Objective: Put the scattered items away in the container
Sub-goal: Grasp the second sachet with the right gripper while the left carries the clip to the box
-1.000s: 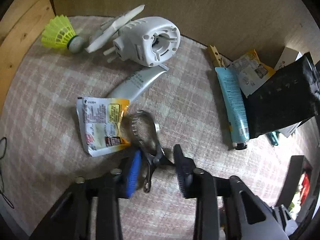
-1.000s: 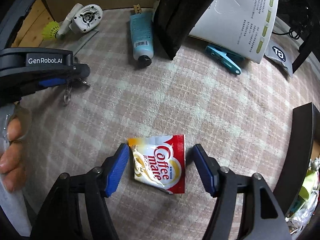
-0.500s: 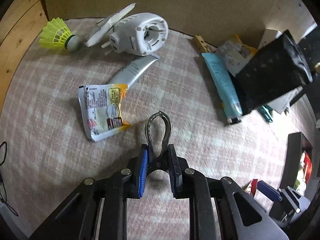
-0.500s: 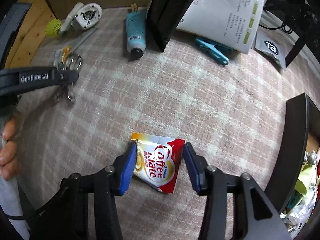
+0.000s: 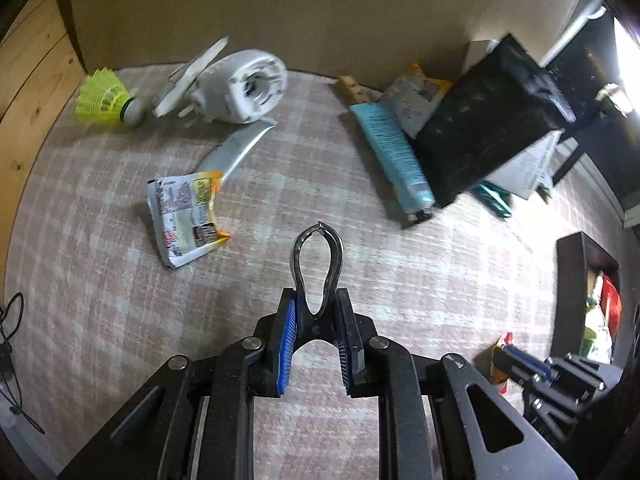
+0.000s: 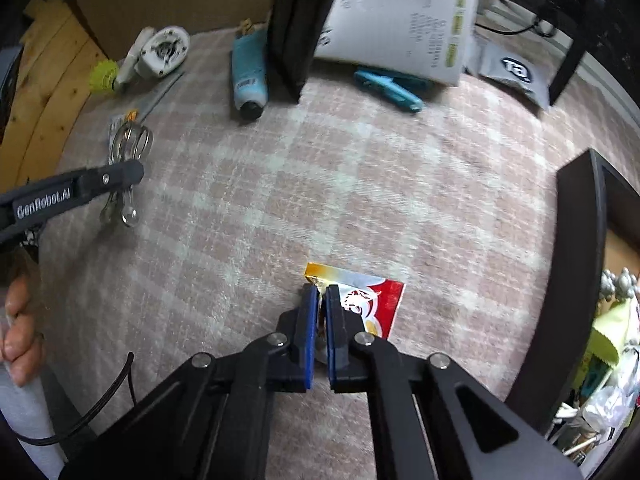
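My left gripper (image 5: 317, 312) is shut on a metal clip (image 5: 318, 268) and holds it above the checked cloth; the clip also shows in the right wrist view (image 6: 128, 160). My right gripper (image 6: 322, 308) is shut on the edge of a red Coffee-mate sachet (image 6: 372, 300), lifted off the cloth. The dark container (image 6: 580, 264) stands at the right with several items inside; it also shows in the left wrist view (image 5: 584, 296).
On the cloth lie a white-and-yellow sachet (image 5: 184, 216), a silver tube (image 5: 236, 148), a white plastic housing (image 5: 240, 88), a yellow shuttlecock (image 5: 106, 98), a blue tube (image 5: 394, 156), a teal clip (image 6: 388, 86), a black box (image 5: 492, 120) and papers (image 6: 404, 20).
My left gripper closed on the metal clip and lifted it. My right gripper closed on the Coffee-mate sachet and raised it toward the right.
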The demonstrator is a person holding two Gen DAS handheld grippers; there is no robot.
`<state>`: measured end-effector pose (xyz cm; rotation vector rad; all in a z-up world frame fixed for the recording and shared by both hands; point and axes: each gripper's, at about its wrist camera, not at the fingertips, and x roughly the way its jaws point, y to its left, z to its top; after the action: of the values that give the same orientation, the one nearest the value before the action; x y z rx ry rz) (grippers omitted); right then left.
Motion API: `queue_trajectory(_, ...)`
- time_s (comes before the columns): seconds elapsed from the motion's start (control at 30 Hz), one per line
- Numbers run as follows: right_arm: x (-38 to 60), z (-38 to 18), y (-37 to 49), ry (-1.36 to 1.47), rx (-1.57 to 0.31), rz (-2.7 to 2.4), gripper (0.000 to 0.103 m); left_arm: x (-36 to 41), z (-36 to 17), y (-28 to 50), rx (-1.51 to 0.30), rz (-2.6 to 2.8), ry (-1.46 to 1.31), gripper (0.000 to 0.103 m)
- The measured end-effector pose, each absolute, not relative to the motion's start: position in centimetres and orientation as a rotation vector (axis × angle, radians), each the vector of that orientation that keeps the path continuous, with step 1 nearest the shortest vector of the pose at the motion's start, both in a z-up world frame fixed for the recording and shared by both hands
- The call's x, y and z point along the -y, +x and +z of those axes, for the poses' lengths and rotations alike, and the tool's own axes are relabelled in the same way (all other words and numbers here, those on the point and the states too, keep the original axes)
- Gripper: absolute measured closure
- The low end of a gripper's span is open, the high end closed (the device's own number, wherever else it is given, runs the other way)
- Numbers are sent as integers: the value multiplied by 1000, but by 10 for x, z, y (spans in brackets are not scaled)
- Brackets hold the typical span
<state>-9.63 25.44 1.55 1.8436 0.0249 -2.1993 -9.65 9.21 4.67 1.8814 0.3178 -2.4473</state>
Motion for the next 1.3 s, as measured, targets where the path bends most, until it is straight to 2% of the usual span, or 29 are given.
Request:
queue_trajectory(0.17, -286, 36, -91, 1812, 48, -2253, 99, -134, 65, -91, -263, -2528, 1896, 85)
queue_trajectory(0.37, -322, 70, -104, 1758, 131, -2353, 99, -147, 79, -128, -200, -2654, 1950, 85)
queue_trajectory(0.67, -430, 104, -98, 1764, 287, -2576, 99, -279, 105, -136, -46, -2843, 2083, 85)
queue_trajectory(0.93, -509, 110, -72, 1833, 394, -2679, 99, -376, 114, -120, 104, -2928, 2202, 85)
queue_trajectory(1.17, -533, 101, -59, 1873, 434, -2703, 99, -408, 115, -103, 188, -2953, 2247, 85)
queue_trajectory(1.23, -532, 101, -59, 1868, 423, -2705, 98, -410, 114, -101, 200, -2943, 2272, 79)
queue_trajectory(1.27, -532, 102, -59, 1868, 426, -2700, 96, -410, 114, -100, 208, -2938, 2269, 66)
queue_trajectory(1.3, -531, 102, -60, 1874, 432, -2692, 88, -408, 115, -99, 212, -2951, 2255, 62)
